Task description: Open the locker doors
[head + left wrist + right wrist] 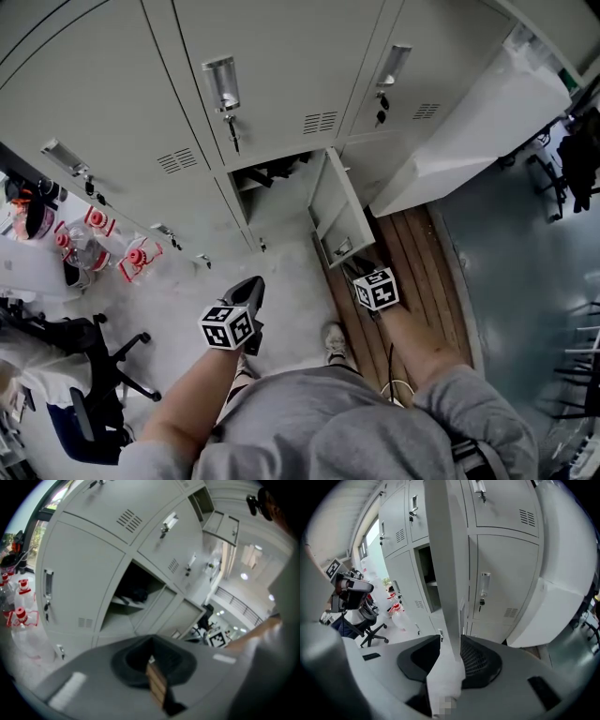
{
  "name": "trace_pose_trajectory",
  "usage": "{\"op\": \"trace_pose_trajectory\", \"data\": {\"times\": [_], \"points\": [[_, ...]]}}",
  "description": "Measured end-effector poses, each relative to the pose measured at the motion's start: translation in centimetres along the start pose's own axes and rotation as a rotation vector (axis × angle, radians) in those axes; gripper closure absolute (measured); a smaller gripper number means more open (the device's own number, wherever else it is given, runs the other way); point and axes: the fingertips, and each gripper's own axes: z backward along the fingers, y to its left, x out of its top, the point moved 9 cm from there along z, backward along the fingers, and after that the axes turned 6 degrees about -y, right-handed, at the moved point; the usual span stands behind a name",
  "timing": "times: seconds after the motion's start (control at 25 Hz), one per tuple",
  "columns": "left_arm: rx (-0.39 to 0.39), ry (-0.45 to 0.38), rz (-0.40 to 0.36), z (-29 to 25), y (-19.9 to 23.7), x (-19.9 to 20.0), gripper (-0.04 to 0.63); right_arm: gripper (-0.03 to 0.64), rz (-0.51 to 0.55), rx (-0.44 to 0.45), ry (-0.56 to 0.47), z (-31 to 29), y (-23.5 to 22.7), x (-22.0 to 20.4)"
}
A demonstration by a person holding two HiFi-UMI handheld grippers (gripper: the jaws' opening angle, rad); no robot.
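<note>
The right gripper [450, 659] grasps the edge of the open door [337, 208], which juts from the lockers [281, 47] over wooden planks [412, 272]. Left of the door, its compartment [272, 183] holds dark items. The left gripper [247, 291] hangs further left, jaws clenched together and empty. Beyond it stand red-capped bottles [94, 246] and a chair [98, 370]. A white panel [473, 136] leans right of the door.
</note>
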Motion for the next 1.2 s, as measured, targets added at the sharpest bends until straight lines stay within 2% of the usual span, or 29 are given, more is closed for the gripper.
{"op": "trace_pose_trajectory", "data": {"times": [0.08,0.16,0.24,0.32,0.44,0.68,0.8,1.04,1.2], "points": [[0.001,-0.001,0.001,0.2,0.0,-0.1,0.591,0.482,-0.103,-0.022,0.051,0.4,0.8,-1.8],[0.008,-0.002,0.005,0.7,0.1,-0.2,0.591,0.482,-0.172,0.026,0.104,0.6,3.2,-4.0],[0.015,-0.003,0.008,1.2,0.3,-0.4,0.591,0.5,-0.144,0.14,0.115,0.4,7.3,-4.6],[0.023,-0.005,0.011,1.6,0.7,-0.4,0.591,0.519,-0.086,0.246,0.086,-0.3,11.2,-3.4],[0.047,-0.013,0.025,2.7,1.4,-0.6,0.591,0.573,-0.071,0.311,0.017,-1.8,14.5,-0.2],[0.077,-0.034,0.042,4.7,2.6,-0.4,0.591,0.603,-0.065,0.315,-0.032,-3.4,15.5,4.3],[0.043,-0.008,-0.006,5.1,2.5,-0.2,0.594,0.603,-0.055,0.318,-0.029,-3.4,15.8,4.6],[0.027,-0.011,-0.017,4.8,2.4,-0.2,0.592,0.603,-0.038,0.333,-0.01,-2.4,15.7,2.1],[0.016,0.02,-0.025,3.2,1.4,-0.6,0.591,0.603,-0.083,0.274,0.015,-0.5,12.2,-1.7]]}}
